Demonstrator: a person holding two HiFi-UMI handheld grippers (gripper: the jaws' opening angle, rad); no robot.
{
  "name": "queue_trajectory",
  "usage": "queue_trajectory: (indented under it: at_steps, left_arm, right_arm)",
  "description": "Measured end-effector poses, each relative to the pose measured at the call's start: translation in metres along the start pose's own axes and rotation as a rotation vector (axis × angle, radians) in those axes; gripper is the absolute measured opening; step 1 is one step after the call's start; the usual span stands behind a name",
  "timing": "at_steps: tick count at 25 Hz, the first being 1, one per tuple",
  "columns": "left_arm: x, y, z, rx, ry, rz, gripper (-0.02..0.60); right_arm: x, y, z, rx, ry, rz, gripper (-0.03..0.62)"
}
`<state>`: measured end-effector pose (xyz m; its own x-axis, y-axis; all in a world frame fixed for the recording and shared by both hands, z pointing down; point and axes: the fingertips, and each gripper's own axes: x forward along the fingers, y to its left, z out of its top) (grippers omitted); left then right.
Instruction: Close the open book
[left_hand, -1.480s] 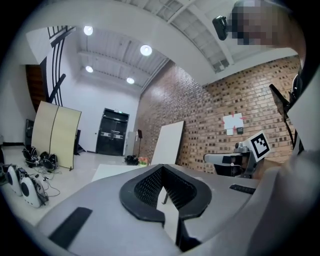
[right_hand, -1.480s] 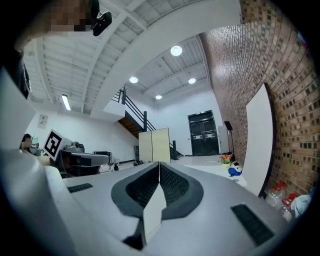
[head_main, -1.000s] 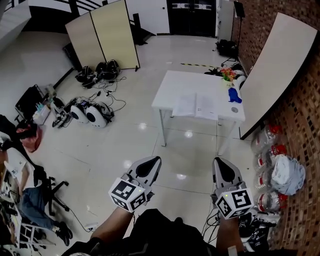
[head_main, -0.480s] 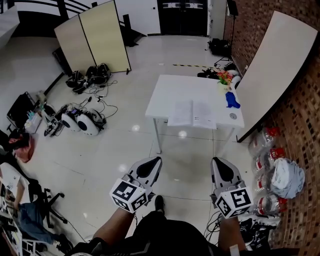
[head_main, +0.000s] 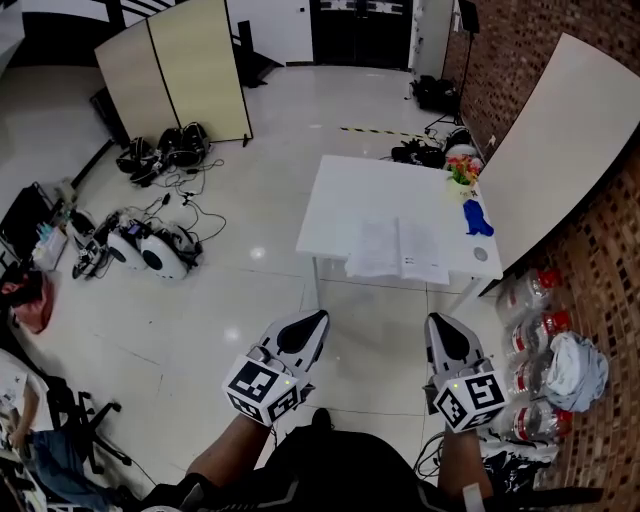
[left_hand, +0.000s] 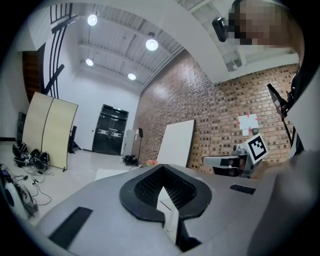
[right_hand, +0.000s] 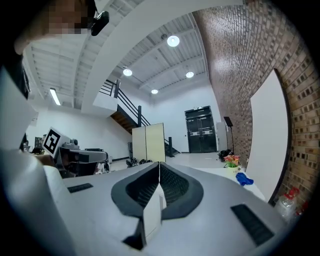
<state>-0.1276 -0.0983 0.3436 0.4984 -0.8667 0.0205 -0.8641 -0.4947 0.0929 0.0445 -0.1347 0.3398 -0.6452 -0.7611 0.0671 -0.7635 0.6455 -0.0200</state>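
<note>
The open book lies flat with both pages up at the near edge of a white table, well ahead of both grippers. My left gripper is held level above the floor, short of the table's left corner; its jaws meet and hold nothing. My right gripper is level too, short of the table's right side, with its jaws together and empty. A blue object and a small flower pot stand near the table's right edge.
A brick wall with a large white board leaning on it runs along the right. Bottles and a bag lie at its foot. Folding screens stand at the back left, with gear and cables on the glossy floor.
The table and book have drawn closer and lower in the head view as the person walks toward them. Both grippers keep their pose, still shut.
</note>
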Motion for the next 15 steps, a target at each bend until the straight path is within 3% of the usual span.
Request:
queue_trajectory:
  at_steps: [7,15]
  left_arm:
    - [0.012,0.062,0.003,-0.005,-0.013,-0.031,-0.005]
    - [0.064,0.096,-0.011,-0.038,0.017,-0.033,-0.005]
  right_arm:
    - [0.07,0.011,-0.003,-0.001,0.031,-0.009,0.0]
    - [0.125,-0.012,-0.001,-0.044,0.063,0.007,0.0]
